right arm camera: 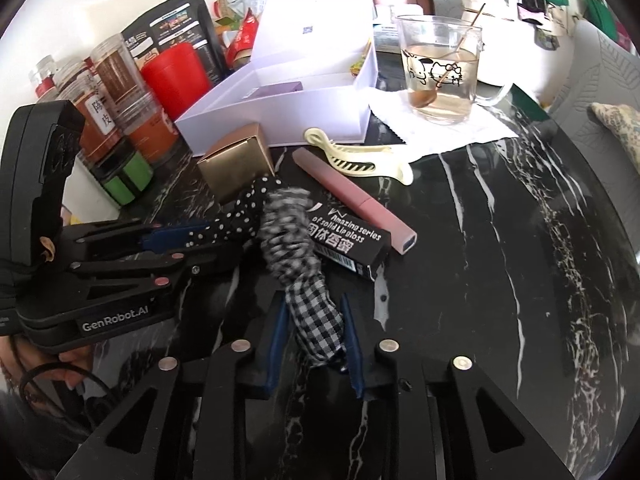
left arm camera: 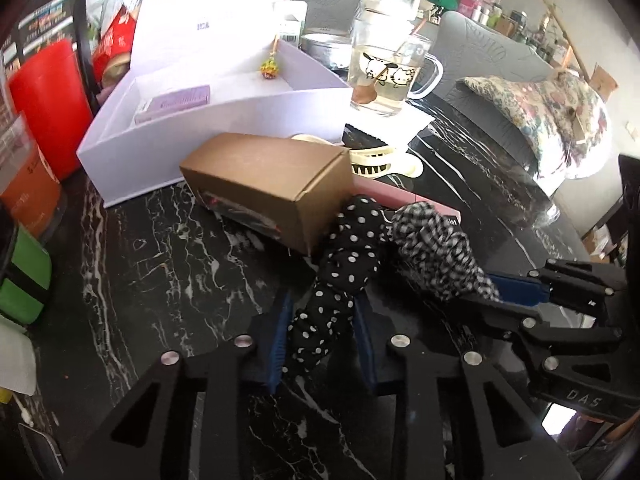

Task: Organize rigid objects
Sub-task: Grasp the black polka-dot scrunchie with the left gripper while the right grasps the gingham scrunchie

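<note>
The black fabric scrunchie with white polka dots (left arm camera: 348, 264) and the black-and-white gingham fabric scrunchie (right arm camera: 296, 248) lie touching each other on the black marble-patterned table (right arm camera: 500, 240), towards its cluttered left side. The left gripper (left arm camera: 320, 336) has its blue pads pressed into the dotted one, jaws nearly closed; the right gripper (right arm camera: 314, 340) is pinched the same way on the gingham one. Both come in steeply from above, which suits soft things lying flat.

The scrunchies lean on the rigid items: a gold cardboard box (left arm camera: 268, 184), a black lip-gloss carton with white lettering (right arm camera: 348, 248), a slim pink rectangular tube (right arm camera: 352, 200) and a cream plastic hair claw (right arm camera: 360, 160). Clearing the soft pieces probably frees these for sorting.

Behind them, just beside the gold box, an open white lidded storage box (left arm camera: 208, 148) holding a lilac packet (left arm camera: 176, 104) looks like the destination. A cartoon-printed glass mug (right arm camera: 440, 72) stands on a white napkin (right arm camera: 440, 132) to its right.
</note>
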Demonstrator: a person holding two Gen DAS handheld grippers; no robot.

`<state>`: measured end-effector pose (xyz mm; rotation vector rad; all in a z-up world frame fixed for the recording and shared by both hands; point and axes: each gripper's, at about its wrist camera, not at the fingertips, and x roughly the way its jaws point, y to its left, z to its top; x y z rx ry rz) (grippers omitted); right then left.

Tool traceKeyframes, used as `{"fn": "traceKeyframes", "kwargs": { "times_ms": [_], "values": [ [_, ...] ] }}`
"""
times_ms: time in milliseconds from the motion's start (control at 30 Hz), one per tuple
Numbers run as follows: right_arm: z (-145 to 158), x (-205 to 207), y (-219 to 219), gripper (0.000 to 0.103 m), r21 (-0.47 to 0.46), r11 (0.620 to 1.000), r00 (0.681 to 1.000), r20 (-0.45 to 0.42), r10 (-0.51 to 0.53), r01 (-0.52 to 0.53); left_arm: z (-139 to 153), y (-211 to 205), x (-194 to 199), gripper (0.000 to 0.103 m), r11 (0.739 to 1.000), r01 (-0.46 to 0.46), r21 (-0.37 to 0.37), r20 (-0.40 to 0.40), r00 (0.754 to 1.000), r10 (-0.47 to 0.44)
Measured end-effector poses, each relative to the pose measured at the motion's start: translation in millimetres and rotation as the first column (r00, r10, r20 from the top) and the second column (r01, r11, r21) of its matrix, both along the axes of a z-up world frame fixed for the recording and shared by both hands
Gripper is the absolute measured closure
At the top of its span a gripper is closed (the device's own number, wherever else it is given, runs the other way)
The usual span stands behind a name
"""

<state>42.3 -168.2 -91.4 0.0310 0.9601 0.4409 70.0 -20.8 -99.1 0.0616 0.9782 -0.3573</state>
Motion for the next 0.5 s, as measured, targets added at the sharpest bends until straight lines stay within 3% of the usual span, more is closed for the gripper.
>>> {"fn": "traceKeyframes", "kwargs": {
  "times_ms": [233, 500],
  "values": [
    [4, -17, -5, 0.083, -0.002, 1.000, 1.000, 0.011, 0.005, -0.005, 2, -5, -19, 0.083, 0.999, 0.022, 0.026, 0.004, 1.000, -0.023],
    [-2, -36, -8, 0.083, -0.007, 1.000, 1.000, -0.005, 0.012, -0.012, 6, -5, -51, 0.083, 0.998, 0.047, 0.048, -0.014, 0.999, -0.047]
  ]
}}
